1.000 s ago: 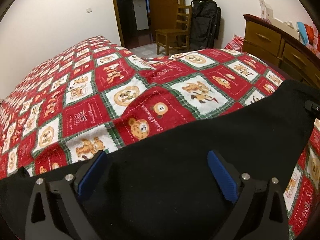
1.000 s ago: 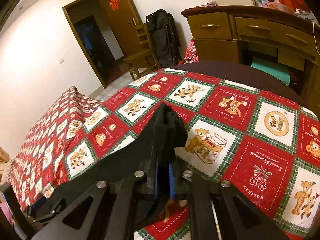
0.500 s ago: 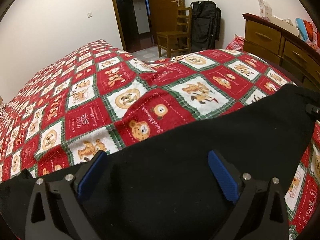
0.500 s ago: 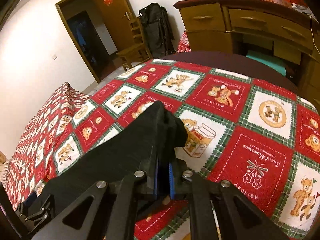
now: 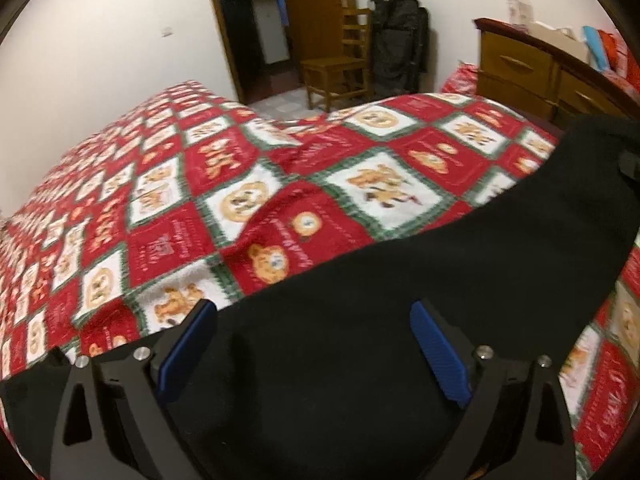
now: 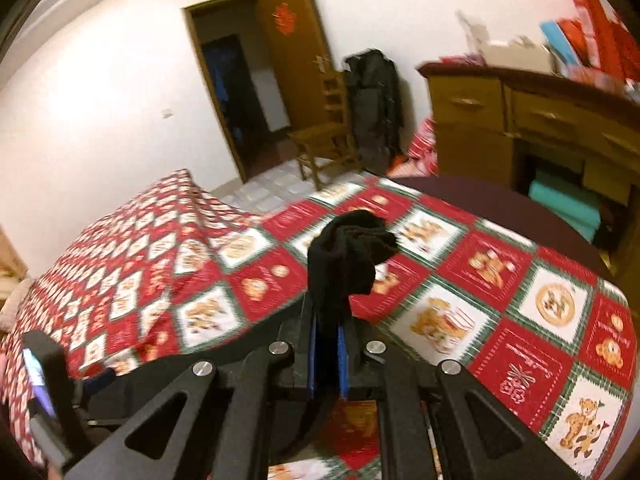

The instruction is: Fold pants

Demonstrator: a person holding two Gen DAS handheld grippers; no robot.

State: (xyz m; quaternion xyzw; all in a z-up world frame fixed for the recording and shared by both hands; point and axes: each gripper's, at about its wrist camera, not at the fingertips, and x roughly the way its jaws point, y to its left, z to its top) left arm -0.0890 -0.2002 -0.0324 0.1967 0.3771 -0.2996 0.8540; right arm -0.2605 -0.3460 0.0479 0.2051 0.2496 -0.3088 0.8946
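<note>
The black pants (image 5: 400, 300) stretch across the front of the bed, over the red Christmas bedspread (image 5: 224, 184). My left gripper (image 5: 312, 344) is open, its blue pads (image 5: 438, 354) spread wide above the black cloth, holding nothing. My right gripper (image 6: 328, 344) is shut on a bunched end of the pants (image 6: 348, 256), lifted above the bedspread (image 6: 500, 304). That raised end shows at the right edge of the left wrist view. The left gripper also shows at the lower left of the right wrist view (image 6: 44, 392).
A wooden dresser (image 6: 520, 120) with boxes on top stands right of the bed. A wooden chair (image 5: 340, 68), a black bag (image 5: 396, 44) and an open doorway (image 5: 248, 32) are beyond the bed's far end. The bed edge curves off on the right.
My right gripper has lifted the bunched pants end higher and tilted up, so more of the room shows. The left gripper stays open over the cloth, shifted slightly.
</note>
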